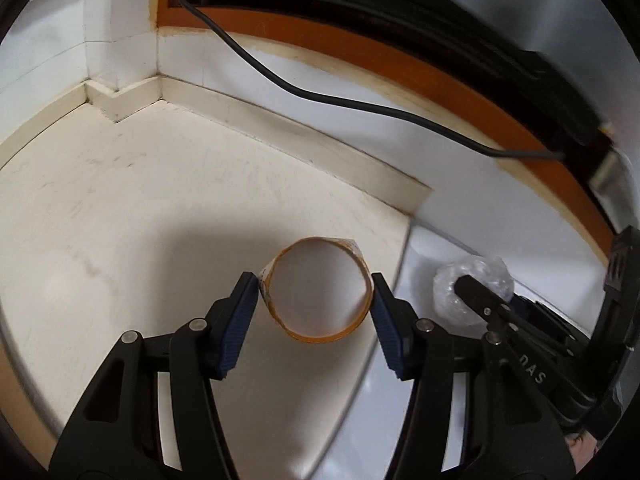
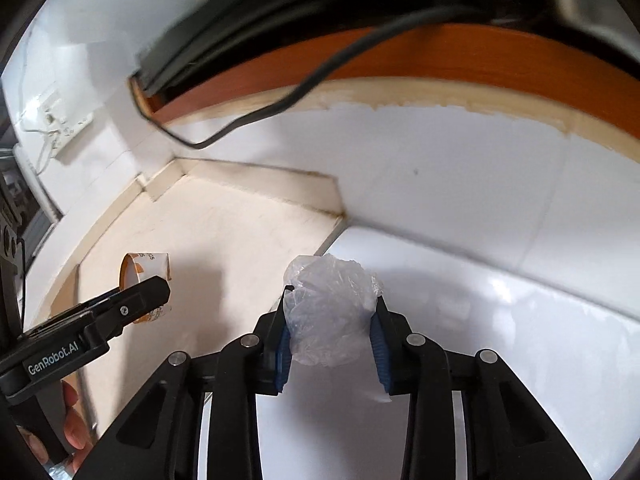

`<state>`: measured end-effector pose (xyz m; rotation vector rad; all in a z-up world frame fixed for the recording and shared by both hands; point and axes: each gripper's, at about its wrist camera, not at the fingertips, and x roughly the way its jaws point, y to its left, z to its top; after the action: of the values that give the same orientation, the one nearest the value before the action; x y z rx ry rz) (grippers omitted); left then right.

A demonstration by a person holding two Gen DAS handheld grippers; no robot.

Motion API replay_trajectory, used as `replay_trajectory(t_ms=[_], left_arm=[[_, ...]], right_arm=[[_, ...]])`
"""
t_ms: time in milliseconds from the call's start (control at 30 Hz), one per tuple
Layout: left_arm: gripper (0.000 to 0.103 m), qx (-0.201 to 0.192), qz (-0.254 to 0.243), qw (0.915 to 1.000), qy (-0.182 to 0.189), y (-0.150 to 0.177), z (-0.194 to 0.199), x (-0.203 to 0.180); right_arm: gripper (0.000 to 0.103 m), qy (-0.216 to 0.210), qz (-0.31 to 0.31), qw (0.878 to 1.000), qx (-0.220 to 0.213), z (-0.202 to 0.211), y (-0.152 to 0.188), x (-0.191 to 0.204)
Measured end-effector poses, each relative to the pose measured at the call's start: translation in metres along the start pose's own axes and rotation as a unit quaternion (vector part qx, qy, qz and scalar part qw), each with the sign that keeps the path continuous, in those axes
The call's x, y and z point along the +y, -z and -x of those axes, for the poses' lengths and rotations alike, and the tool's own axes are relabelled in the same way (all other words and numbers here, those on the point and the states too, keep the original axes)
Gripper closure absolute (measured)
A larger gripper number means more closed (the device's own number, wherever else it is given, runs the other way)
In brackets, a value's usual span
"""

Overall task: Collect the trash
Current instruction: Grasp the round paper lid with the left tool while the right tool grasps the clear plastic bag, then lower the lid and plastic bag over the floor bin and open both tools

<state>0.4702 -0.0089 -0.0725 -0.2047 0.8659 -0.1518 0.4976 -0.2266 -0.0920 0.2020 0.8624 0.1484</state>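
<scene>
The left gripper (image 1: 314, 288) clamps an empty tape roll core (image 1: 320, 292) between its pads; the right gripper (image 2: 332, 320) squeezes a crumpled clear plastic wad (image 2: 332, 312).

Bright, soft-shadowed fisheye views, edges bowed and dark, upper areas motion-blurred.

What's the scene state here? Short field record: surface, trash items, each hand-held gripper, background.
surface: cream counter meeting a white panel, in a wall corner
item 1: empty tape ring, orange-edged, lying on its side
item 2: crumpled clear plastic wad
left hand-held gripper: blue pads against both sides of the tape ring
right hand-held gripper: closed on the plastic wad
background: black cable hanging along the white wall, orange trim above
</scene>
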Motion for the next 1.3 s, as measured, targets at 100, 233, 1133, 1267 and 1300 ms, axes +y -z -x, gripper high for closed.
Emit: replay_trajectory(t_ms=[100, 233, 1133, 1267, 1300], left_arm=[[0.05, -0.002, 0.004, 0.9999, 0.011, 0.019, 0.03, 0.003], [0.05, -0.009, -0.001, 0.9997, 0.023, 0.047, 0.077, 0.002], [0.05, -0.099, -0.031, 0.9946, 0.01, 0.305, 0.293, 0.0], [0.05, -0.092, -0.027, 0.9953, 0.008, 0.337, 0.28, 0.005], [0.05, -0.089, -0.03, 0.9956, 0.001, 0.346, 0.275, 0.007]], right_arm=[[0.07, -0.015, -0.007, 1.0, 0.006, 0.022, 0.019, 0.014], [0.071, -0.029, 0.002, 1.0, 0.009, 0.064, 0.047, 0.034], [0.071, -0.072, 0.156, 0.981, -0.093, 0.33, 0.328, 0.108], [0.071, -0.085, 0.173, 0.978, -0.078, 0.324, 0.381, 0.109], [0.071, -0.087, 0.176, 0.978, -0.067, 0.317, 0.392, 0.109]])
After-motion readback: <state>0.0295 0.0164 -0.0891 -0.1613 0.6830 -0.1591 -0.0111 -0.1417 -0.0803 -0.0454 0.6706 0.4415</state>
